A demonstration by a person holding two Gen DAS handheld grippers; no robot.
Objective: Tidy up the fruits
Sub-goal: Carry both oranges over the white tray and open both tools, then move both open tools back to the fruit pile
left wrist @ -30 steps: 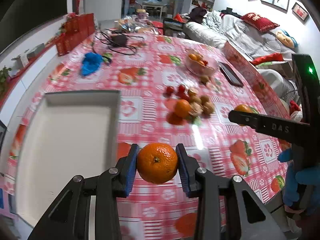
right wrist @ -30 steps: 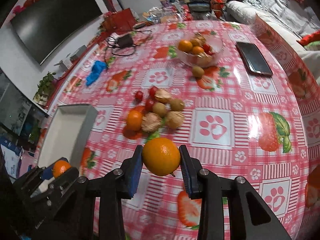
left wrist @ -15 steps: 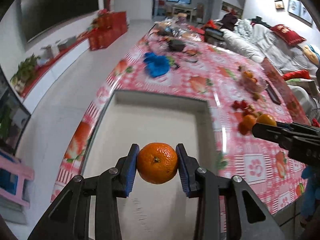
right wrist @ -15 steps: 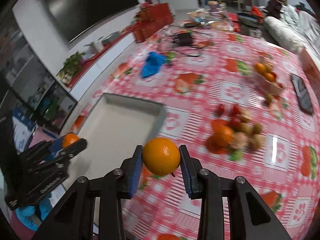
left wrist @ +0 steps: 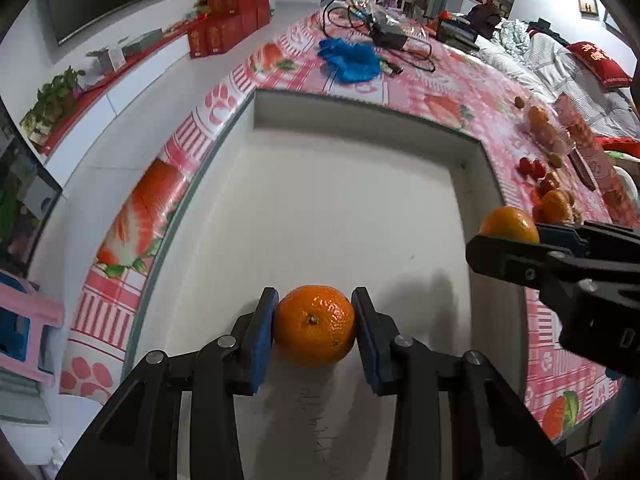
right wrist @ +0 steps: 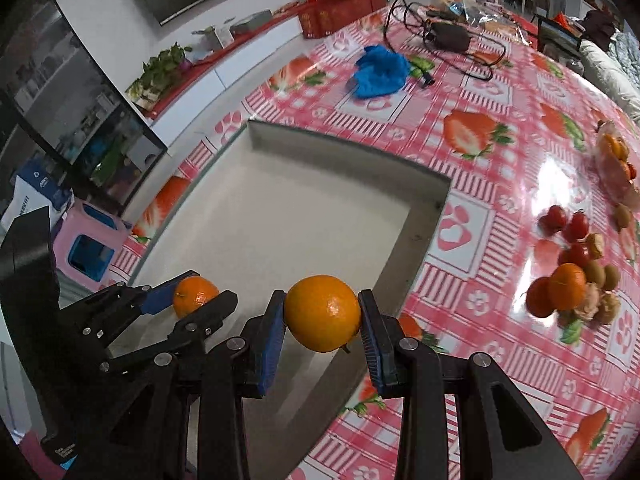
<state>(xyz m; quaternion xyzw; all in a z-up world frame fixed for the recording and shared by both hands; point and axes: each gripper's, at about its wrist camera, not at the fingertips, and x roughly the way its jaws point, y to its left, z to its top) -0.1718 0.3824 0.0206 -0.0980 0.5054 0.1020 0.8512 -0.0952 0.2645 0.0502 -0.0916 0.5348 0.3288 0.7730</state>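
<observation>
My left gripper (left wrist: 315, 326) is shut on a tangerine (left wrist: 315, 325) and holds it low over the near end of the white tray (left wrist: 360, 116); it may be touching the tray floor. In the right wrist view the same tangerine (right wrist: 195, 295) shows in the left gripper (right wrist: 196, 298). My right gripper (right wrist: 322, 314) is shut on an orange (right wrist: 322, 313), held above the tray's right rim (right wrist: 436, 204). In the left wrist view this orange (left wrist: 509, 224) shows at the right.
A heap of loose fruit (right wrist: 572, 280) lies on the strawberry tablecloth right of the tray. A bowl of fruit (right wrist: 616, 168) stands further right. A blue cloth (right wrist: 380, 72) and cables (right wrist: 444, 36) lie beyond the tray. The table's left edge runs close to the tray.
Both grippers moved left from the fruit heap to the tray, each keeping its fruit. The left gripper has dropped lower into the tray.
</observation>
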